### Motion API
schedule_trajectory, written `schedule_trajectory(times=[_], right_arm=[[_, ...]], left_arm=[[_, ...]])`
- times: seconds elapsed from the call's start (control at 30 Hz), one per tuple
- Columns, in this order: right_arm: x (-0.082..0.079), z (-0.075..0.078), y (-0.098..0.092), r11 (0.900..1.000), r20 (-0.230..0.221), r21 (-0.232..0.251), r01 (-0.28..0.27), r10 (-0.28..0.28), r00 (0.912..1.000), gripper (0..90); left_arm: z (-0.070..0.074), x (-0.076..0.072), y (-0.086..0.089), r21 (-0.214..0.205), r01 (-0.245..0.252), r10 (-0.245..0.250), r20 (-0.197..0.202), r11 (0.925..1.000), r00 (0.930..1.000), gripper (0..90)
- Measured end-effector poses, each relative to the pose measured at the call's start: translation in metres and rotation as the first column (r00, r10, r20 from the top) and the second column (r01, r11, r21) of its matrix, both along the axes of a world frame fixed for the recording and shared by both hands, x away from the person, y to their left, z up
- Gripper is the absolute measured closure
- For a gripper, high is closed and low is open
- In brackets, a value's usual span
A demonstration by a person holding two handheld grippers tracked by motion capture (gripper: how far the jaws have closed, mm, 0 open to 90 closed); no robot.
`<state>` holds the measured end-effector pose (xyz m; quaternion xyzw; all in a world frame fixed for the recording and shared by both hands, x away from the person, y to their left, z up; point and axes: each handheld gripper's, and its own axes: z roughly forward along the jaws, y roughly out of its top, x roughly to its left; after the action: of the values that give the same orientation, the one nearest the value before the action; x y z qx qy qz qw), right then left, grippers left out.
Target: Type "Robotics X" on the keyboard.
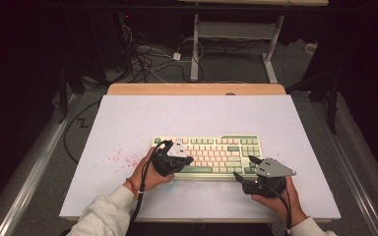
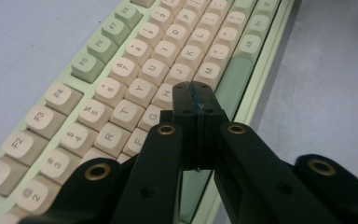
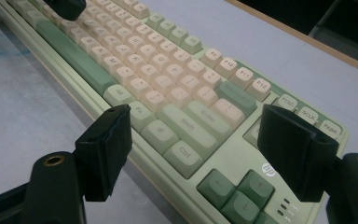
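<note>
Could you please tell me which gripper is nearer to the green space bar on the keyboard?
Left. The left gripper is shut, above the keys right by the space bar; the right gripper stands open at the keyboard's arrow-key corner.

A recording lab or test studio is showing itself here: a white-topped worktop with a wooden far edge is standing on grey carpet, black drapes are closing off both sides, and loose cables are trailing across the floor toward a white plug block. The white metal legs of a second desk are rising behind. A pale green keyboard is lying on the worktop, stained with red flecks.
</note>
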<state>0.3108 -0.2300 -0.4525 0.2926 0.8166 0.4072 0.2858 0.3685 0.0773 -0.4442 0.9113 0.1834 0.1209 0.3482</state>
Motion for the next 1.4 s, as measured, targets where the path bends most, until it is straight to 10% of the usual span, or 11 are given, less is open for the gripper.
schedule_trajectory(times=[0.43,0.93,1.4], right_arm=[[0.001,-0.002,0.0,0.9997,-0.007,-0.022,-0.007,0.007,0.9999,26.6],[0.0,-0.001,0.0,0.9995,-0.007,-0.03,-0.013,0.013,0.9999,26.6],[0.0,0.0,0.0,0.9995,-0.009,-0.03,-0.007,0.007,0.9999,26.7]], left_arm=[[-0.011,0.009,-0.014,0.071,-0.007,0.008,-0.013,0.9975,0.9999,87.7],[0.006,0.002,-0.002,0.006,-0.027,0.027,0.058,0.9996,0.9979,84.0],[0.019,-0.01,0.023,-0.062,-0.101,0.11,0.186,0.993,0.9764,41.9]])
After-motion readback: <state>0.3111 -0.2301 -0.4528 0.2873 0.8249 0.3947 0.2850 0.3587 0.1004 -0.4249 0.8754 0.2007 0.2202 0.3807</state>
